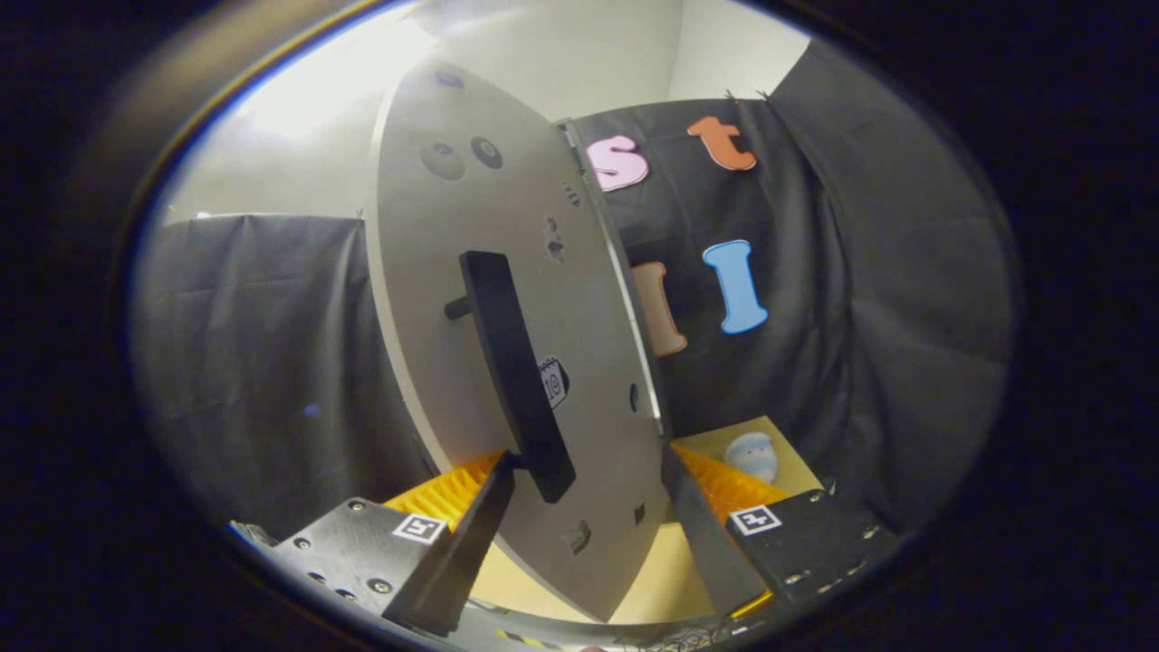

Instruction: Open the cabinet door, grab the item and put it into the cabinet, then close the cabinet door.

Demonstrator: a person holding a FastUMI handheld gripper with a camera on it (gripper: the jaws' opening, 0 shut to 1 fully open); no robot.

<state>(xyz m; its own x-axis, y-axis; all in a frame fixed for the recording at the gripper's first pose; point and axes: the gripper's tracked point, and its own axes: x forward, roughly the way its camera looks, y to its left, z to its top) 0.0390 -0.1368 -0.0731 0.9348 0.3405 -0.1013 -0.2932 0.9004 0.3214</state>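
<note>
A grey cabinet door (pixel 471 226) stands close in front of me, seen at a slant with its right edge turned toward me. Its long black handle (pixel 512 362) sticks out on a short post. My gripper (pixel 589 460) is open, and the handle's lower end sits between the fingers, close against the left finger (pixel 480 516). The right finger (pixel 697 525) stands apart from the handle, against the door's face. A small pale blue and white soft item (pixel 754 455) lies on the tan tabletop (pixel 665 580), beyond the right finger and past the door's edge.
Black cloth walls close in the booth to the left and right of the door, with a white wall above. The tabletop runs under the door's lower edge, right in front of the fingers.
</note>
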